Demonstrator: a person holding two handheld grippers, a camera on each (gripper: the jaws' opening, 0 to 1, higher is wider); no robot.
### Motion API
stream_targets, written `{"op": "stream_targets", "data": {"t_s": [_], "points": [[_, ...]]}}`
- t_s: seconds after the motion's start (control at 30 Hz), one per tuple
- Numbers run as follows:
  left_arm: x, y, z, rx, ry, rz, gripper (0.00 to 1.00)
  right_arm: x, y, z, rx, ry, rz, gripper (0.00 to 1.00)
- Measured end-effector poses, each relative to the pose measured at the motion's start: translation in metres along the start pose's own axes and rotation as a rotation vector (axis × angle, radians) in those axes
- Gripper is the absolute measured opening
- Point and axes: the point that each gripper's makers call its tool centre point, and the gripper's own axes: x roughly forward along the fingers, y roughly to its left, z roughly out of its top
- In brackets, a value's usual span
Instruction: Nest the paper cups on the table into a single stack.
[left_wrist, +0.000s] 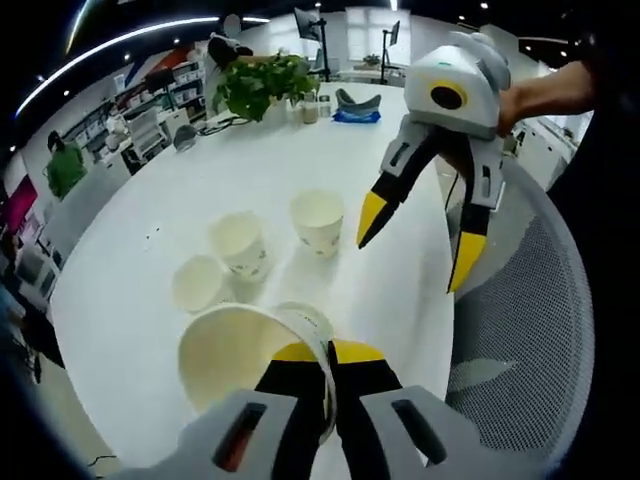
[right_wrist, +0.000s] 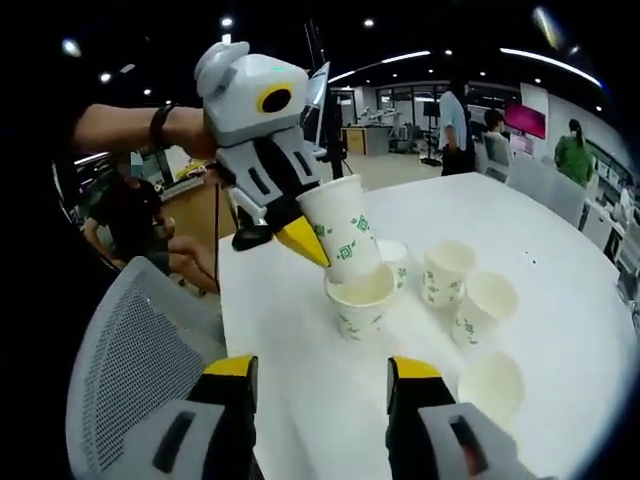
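Two hand-held grippers on my feeds right now. My left hand-held gripper (right_wrist: 290, 235) has its jaws pinched together on the rim of a paper cup (right_wrist: 343, 228), one jaw inside and one outside; in the left gripper view that same held cup (left_wrist: 250, 355) sits right at the jaw tips with its mouth facing the camera. From the right gripper view it's tilted and hanging just above another cup (right_wrist: 362, 298) that stands on the white surface (right_wrist: 560, 290), bottom end pointing into the open mouth; I can't tell if they're actually touching. My right hand-held gripper (left_wrist: 415, 245) has its jaws spread wide with nothing between them, and it's up in the air over the near edge of the surface, beside the grey mesh chair (left_wrist: 520, 330). Three more loose cups stand further out on the surface past the held one: a pair close together (right_wrist: 446, 272) (right_wrist: 482, 305) and one apart (right_wrist: 492, 385). Another small cup (right_wrist: 395, 255) is tucked just behind the one under my held cup. Potted plant (left_wrist: 262, 85) at the far end.
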Motion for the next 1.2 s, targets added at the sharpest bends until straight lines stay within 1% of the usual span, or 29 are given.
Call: {"op": "stream_targets", "data": {"t_s": [0.13,0.27,0.3,0.4,0.43,0.57,0.67,0.87,1.07,1.2], "points": [[0.006,0.005,-0.006,0.032,0.057,-0.016,0.00,-0.002,-0.001,-0.001,0.007,-0.005,-0.001,0.51],[0.007,0.002,-0.003,0.070,0.083,-0.027,0.00,-0.004,-0.001,-0.003,0.011,-0.005,-0.004,0.51],[0.008,0.003,-0.003,0.087,0.101,-0.034,0.00,-0.004,-0.001,-0.003,0.014,-0.006,-0.006,0.51],[0.011,0.000,-0.002,0.105,0.129,-0.055,0.00,-0.005,-0.003,-0.005,0.018,-0.008,-0.009,0.51],[0.013,0.001,-0.005,0.113,0.153,-0.069,0.00,-0.006,-0.003,-0.005,0.019,-0.008,-0.009,0.50],[0.018,-0.001,-0.012,0.146,0.200,-0.087,0.00,-0.007,-0.001,-0.006,0.018,-0.006,-0.010,0.50],[0.022,0.001,-0.015,0.161,0.212,-0.093,0.00,-0.008,-0.002,-0.007,0.023,-0.009,-0.015,0.50],[0.022,-0.006,-0.012,0.181,0.230,-0.108,0.00,-0.009,-0.005,-0.009,0.027,-0.012,-0.021,0.50],[0.027,-0.002,-0.016,0.185,0.244,-0.114,0.00,-0.011,-0.003,-0.006,0.030,-0.014,-0.023,0.50],[0.026,-0.004,-0.016,0.189,0.251,-0.116,0.00,-0.012,-0.004,-0.006,0.030,-0.014,-0.023,0.50]]}}
